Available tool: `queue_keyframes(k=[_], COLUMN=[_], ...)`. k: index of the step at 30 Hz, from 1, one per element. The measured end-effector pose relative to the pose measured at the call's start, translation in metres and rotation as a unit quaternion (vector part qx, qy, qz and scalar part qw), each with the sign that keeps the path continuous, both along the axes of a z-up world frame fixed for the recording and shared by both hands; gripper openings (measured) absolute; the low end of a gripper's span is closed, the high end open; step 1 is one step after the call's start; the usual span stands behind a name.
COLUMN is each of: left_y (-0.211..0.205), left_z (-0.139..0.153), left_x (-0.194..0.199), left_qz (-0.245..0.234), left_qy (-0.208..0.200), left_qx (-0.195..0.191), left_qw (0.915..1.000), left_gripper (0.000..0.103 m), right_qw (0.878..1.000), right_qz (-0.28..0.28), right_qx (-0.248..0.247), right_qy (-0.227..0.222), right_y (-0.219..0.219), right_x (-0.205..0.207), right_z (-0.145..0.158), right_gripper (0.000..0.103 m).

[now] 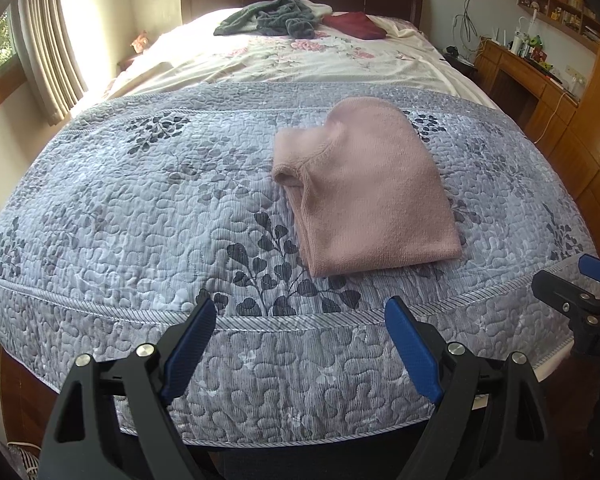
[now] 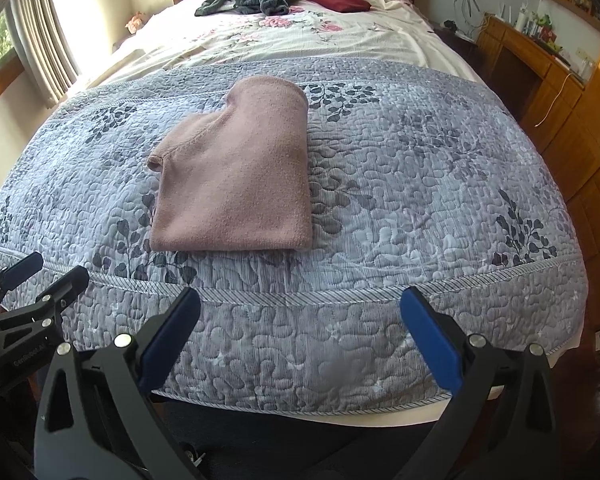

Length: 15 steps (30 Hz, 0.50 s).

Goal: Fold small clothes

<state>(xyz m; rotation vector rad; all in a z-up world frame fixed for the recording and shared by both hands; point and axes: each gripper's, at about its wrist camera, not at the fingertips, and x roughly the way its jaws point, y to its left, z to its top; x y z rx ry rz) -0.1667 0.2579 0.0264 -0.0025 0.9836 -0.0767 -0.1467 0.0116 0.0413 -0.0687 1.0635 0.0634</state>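
A folded dusty-pink knit garment (image 1: 364, 188) lies flat on the grey-blue quilted bedspread with dark leaf prints (image 1: 140, 200) that covers the foot of the bed. In the left wrist view it sits at about one o'clock from the centre; in the right wrist view the same garment (image 2: 236, 172) lies at about eleven o'clock. Its folded body forms a rough rectangle with a narrower part reaching toward the headboard, and a small rolled opening, a cuff or neck I cannot tell which, pokes out on its left side.

The left gripper (image 1: 300, 344), black with blue pads, hangs at six o'clock over the quilt's near edge, its jaws spread wide with nothing between them, well short of the garment. The right gripper (image 2: 300, 340) stands the same way at six o'clock in its own view, jaws wide apart and empty, also clear of the cloth. Each shows in the other's view: the right one at four o'clock, the left one at eight o'clock.

Farther up the bed, at twelve o'clock, a cream sheet with pink flowers (image 1: 300, 60) carries a crumpled dark grey-green garment (image 1: 268, 18) and a folded maroon cloth (image 1: 356, 26) beside it. A wooden desk with shelves (image 1: 540, 76) stands at two o'clock.
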Motion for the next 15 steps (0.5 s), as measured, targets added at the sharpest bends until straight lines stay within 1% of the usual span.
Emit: queue_keyframes(k=[9, 15], left_y=[0.0009, 0.0010], left_z=[-0.0015, -0.0013], left_x=[-0.0002, -0.0001], left_qz=[-0.001, -0.001], left_qy=[0.002, 0.001], left_qx=[0.000, 0.000], left_qw=[1.0000, 1.0000], left_gripper=[0.087, 0.087], right_qw=[1.000, 1.000], right_qz=[-0.007, -0.009], right_qx=[-0.001, -0.002], right_qy=[0.012, 0.011], right_y=[-0.0022, -0.0035], right_x=[0.0020, 0.0021], right_z=[-0.0023, -0.0026], right_gripper=[0.100, 0.100])
